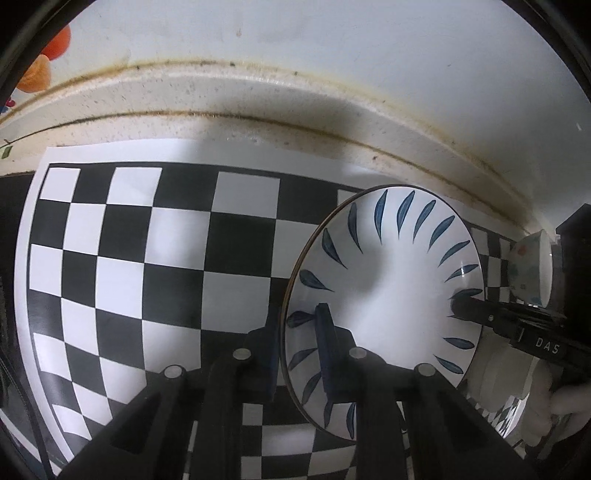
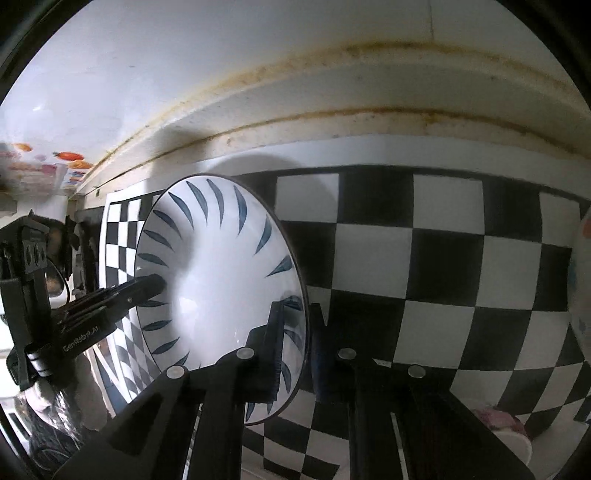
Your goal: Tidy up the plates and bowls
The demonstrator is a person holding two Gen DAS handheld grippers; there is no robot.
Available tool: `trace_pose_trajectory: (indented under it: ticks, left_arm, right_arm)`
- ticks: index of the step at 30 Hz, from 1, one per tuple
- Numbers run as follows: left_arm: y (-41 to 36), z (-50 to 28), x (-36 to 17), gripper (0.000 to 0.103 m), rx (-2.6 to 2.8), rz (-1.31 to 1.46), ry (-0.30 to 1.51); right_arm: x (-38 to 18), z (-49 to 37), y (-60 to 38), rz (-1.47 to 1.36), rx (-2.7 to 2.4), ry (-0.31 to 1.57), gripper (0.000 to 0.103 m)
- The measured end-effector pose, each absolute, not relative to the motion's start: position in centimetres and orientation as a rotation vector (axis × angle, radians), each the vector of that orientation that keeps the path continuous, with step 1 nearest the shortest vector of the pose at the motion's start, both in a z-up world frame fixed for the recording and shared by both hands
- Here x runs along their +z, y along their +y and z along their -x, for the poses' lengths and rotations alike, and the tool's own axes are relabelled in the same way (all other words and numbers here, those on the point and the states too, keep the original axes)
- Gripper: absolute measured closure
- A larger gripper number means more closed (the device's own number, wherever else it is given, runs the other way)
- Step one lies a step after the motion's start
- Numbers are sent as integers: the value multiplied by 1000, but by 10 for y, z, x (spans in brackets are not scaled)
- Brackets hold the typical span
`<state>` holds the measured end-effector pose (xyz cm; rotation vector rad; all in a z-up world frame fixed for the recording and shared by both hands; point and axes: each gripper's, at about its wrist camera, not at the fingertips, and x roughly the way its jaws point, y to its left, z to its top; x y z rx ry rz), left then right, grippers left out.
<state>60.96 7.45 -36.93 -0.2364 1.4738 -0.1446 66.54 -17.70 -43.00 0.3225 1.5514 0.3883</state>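
- Black fingers of the left gripper [image 1: 297, 354] fill the bottom of its own view, pinched tight over the near rim of the bowl [image 1: 388, 291], one finger inside, one outside.
- Likewise the right gripper [image 2: 297, 350] clamps the opposite rim of the same bowl [image 2: 218, 291], one finger on each side of the wall.
- Between the two grips, the white bowl with blue leaf strokes and a dark edge sits over the checkered mat [image 1: 147, 258].
- Just right of it in the left view, a small speckled cup [image 1: 532, 273] lies tipped on its side.
- Beyond the mat runs a stained white ledge [image 1: 258, 96], then a pale wall [image 1: 332, 33].
- Far left, orange stickers [image 2: 70, 157] show on the wall.
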Motion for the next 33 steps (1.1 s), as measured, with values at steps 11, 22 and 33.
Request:
trace_pose_trajectory:
  ticks: [11, 22, 33]
  left_arm:
    - [61, -571, -314, 87, -163, 204, 1407]
    - [45, -504, -264, 87, -191, 167, 1353]
    - [30, -429, -273, 86, -247, 149, 1413]
  right_arm:
    - [-372, -630, -188, -319, 435, 1498, 90]
    - [-322, -549, -199, -357, 469, 1431, 90]
    - [-315, -454, -220, -387, 454, 1428, 90]
